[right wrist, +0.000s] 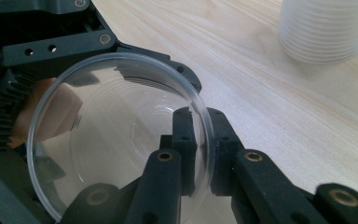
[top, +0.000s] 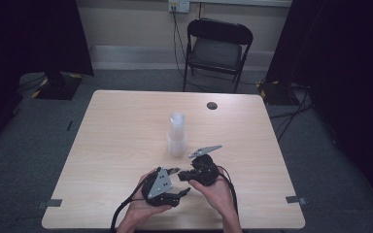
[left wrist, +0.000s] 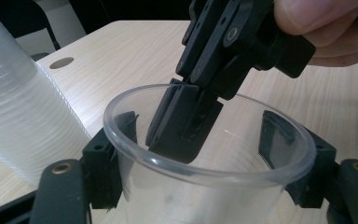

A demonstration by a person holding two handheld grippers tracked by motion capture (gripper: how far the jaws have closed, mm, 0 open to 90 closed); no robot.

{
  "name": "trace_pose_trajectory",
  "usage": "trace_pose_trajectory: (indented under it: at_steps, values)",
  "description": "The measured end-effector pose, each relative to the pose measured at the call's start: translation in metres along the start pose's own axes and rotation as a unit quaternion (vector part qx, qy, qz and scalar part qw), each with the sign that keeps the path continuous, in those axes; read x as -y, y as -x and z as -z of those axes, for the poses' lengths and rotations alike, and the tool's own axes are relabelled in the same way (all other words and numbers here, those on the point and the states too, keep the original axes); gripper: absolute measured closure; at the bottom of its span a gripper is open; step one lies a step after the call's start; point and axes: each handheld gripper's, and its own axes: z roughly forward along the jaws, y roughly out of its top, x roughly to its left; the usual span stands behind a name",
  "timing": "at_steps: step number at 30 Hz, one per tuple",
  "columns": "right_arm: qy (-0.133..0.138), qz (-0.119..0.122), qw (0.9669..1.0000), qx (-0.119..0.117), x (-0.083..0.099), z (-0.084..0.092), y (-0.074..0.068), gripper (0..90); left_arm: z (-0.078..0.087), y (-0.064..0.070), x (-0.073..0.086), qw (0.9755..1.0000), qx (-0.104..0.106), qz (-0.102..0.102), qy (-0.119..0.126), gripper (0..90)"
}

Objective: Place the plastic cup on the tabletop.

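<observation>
One clear plastic cup [left wrist: 205, 154] sits between your two grippers, held off the table just on your side of the stack of cups [top: 177, 136]. Your left gripper [left wrist: 205, 140] has it around the outside: in the left gripper view one black jaw presses each side of the cup wall, just below the rim, with the open mouth facing away from that camera. Your right gripper [right wrist: 196, 154] pinches the rim: in the right gripper view one jaw lies inside the cup and the other outside, with the clear wall squeezed between them.

Counted up, you have one loose cup, one stack of nested cups, two grippers and two hands. How many cups make up the stack cannot be told; only many fine ribbed rims show. In the high view your left hand [top: 143, 208] and right hand [top: 216, 191] meet nearly in line with the stack, towards your edge of the table [top: 116, 121], and the gripper tips touch the same cup.

The stack stands upright near the table's middle, close beyond the held cup but apart from it. A small dark round hole [top: 212, 105] lies beyond the stack towards the far right, near the far edge. To the left and right of the stack the wood is bare out to both side edges. One black folding chair [top: 217, 48] stands beyond the stack, past the far edge, on the grey floor.
</observation>
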Motion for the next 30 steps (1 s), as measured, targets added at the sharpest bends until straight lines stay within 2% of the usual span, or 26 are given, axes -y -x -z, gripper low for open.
trace_pose_trajectory:
  at_steps: [1,2,3,6,7,8,9,10,11,12,13,15,16,21,26,30]
  values:
    - [0.001,0.000,1.0000,0.001,0.000,0.000,0.000,83.3,0.000,-0.001,0.000,0.9999,-0.002,-0.011,-0.006,28.7]
    - [0.001,-0.001,1.0000,0.001,0.000,0.000,0.000,83.2,0.000,0.001,0.000,1.0000,-0.002,-0.003,-0.001,28.9]
    - [0.001,-0.001,1.0000,0.000,0.000,0.000,0.001,82.8,0.000,0.000,0.000,0.9999,-0.004,-0.009,-0.008,29.0]
    - [0.007,-0.004,1.0000,-0.004,0.001,-0.001,0.001,81.3,0.001,-0.002,0.001,1.0000,-0.005,0.001,0.000,29.9]
    - [0.009,-0.003,0.9999,-0.003,0.001,0.000,0.001,79.7,0.001,-0.001,0.001,0.9998,-0.008,0.015,0.011,29.9]
    - [0.012,-0.004,0.9999,-0.005,0.000,0.000,0.000,79.1,0.003,-0.003,0.001,0.9999,-0.007,0.006,0.004,29.9]
    - [0.015,-0.004,0.9999,-0.006,0.000,0.001,0.000,78.9,0.002,-0.002,0.002,0.9997,-0.007,0.018,0.014,29.9]
    - [0.017,-0.004,0.9998,-0.006,0.000,0.001,0.000,78.0,0.002,-0.003,0.002,0.9997,-0.010,0.019,0.014,29.9]
    - [0.019,-0.002,0.9998,-0.005,0.000,0.001,0.000,76.1,0.004,-0.004,0.001,0.9999,-0.011,0.011,0.005,29.9]
    - [0.020,-0.002,0.9998,-0.005,0.000,0.001,0.000,75.4,0.003,-0.004,0.002,0.9996,-0.013,0.022,0.015,29.9]
    - [0.023,-0.001,0.9997,-0.006,0.000,0.002,0.000,75.3,0.003,-0.004,0.002,0.9996,-0.013,0.022,0.015,29.9]
    - [0.032,-0.002,0.9995,-0.008,0.000,0.003,0.000,73.7,0.005,-0.007,0.002,0.9996,-0.015,0.022,0.009,29.9]
    - [0.035,-0.002,0.9993,-0.009,0.000,0.004,0.000,72.2,0.005,-0.007,0.002,0.9992,-0.018,0.032,0.014,29.9]
    - [0.056,-0.003,0.9984,-0.009,0.000,0.008,0.000,70.3,0.006,-0.009,0.001,0.9984,-0.016,0.051,0.017,29.7]
    - [0.094,-0.004,0.9955,-0.016,0.001,0.014,0.002,68.1,0.009,-0.014,0.003,0.9973,-0.024,0.066,0.021,29.8]
    - [0.113,-0.002,0.9934,-0.019,0.001,0.015,0.002,67.6,0.012,-0.019,0.004,0.9966,-0.033,0.073,0.021,29.8]
